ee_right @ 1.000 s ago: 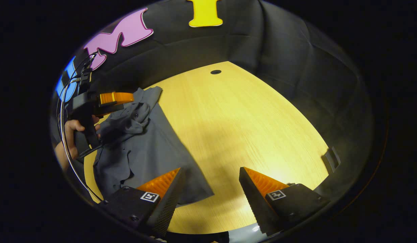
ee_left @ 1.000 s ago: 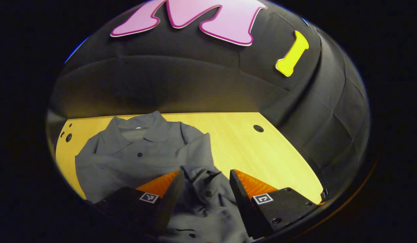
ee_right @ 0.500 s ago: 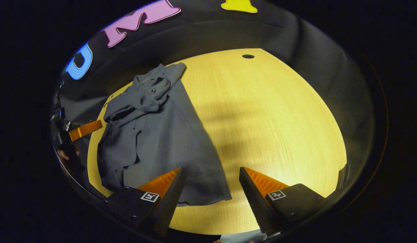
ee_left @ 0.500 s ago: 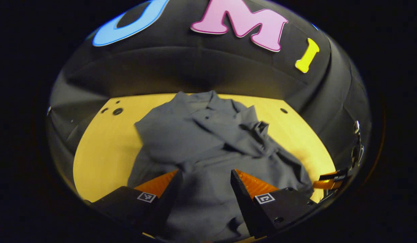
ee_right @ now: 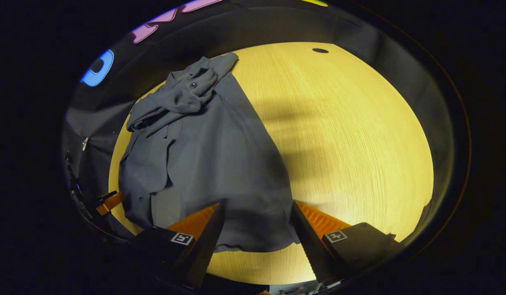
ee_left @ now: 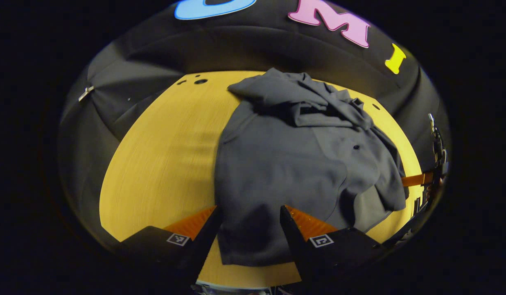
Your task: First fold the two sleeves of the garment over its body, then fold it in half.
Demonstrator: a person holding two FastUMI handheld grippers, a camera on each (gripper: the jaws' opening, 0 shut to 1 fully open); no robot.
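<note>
A grey button-up shirt (ee_left: 285,164) lies on the wooden table (ee_left: 163,155), collar at the far end, both sleeves bunched over its upper body. My left gripper (ee_left: 249,215) is open, hovering above the near hem with cloth showing between its fingers but not pinched. At the right edge of the left gripper view, the right gripper (ee_left: 416,179) shows beside the shirt's side. In the right gripper view the shirt (ee_right: 212,155) spreads left of centre. My right gripper (ee_right: 257,211) stands open above the hem's near corner. The left gripper (ee_right: 109,202) peeks in at lower left.
The table (ee_right: 351,135) is bare wood to the right of the shirt in the right gripper view. Round holes sit near the far edge (ee_left: 200,81) (ee_right: 320,50). Black booth cloth (ee_left: 126,94) closes the table in on all far sides.
Both grippers have drawn back from the collar end to the near hem. The left one moved away from the sleeve, which now lies on the body. Both stay open.
</note>
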